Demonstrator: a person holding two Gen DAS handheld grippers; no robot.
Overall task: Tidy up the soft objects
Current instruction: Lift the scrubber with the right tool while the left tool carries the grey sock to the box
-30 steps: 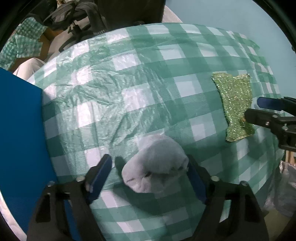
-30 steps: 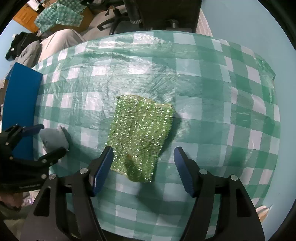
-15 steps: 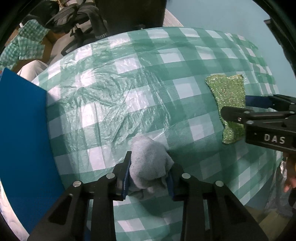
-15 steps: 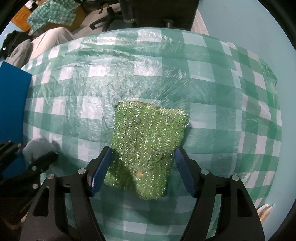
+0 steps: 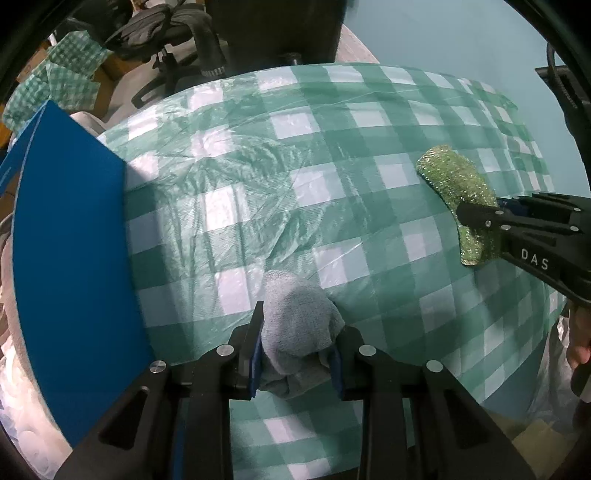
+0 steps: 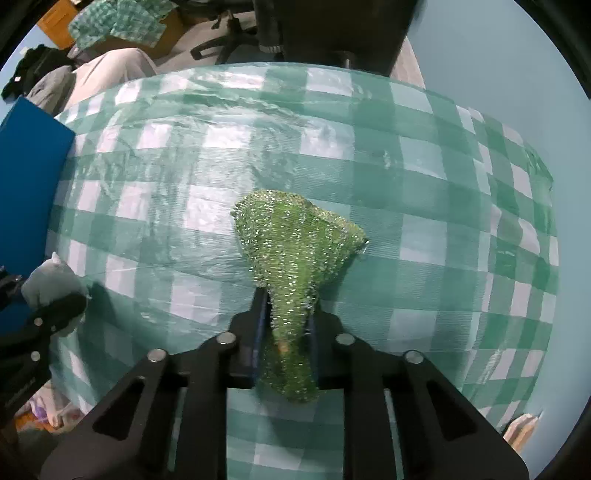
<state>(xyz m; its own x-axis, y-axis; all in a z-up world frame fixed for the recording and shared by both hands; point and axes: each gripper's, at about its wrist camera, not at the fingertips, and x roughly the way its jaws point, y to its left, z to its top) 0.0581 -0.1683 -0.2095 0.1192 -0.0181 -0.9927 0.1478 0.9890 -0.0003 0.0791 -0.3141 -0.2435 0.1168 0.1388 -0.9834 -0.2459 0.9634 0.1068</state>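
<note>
A grey bundled cloth sits pinched between the blue pads of my left gripper, which is shut on it just above the green checked tablecloth. The same grey cloth shows at the left edge of the right wrist view, held in the black left gripper. My right gripper is shut on a glittery green cloth, squeezed narrow between the pads and fanning out beyond them. In the left wrist view that green cloth hangs from the right gripper at the right side.
A blue flat box stands along the table's left edge, also seen as a blue box in the right wrist view. Office chair bases and folded checked cloths lie past the far edge. A hand shows at the right.
Both grippers went from open around their cloths to shut on them, the left first, then the right. The green cloth is bunched into a fan, and both cloths are raised slightly off the table.
</note>
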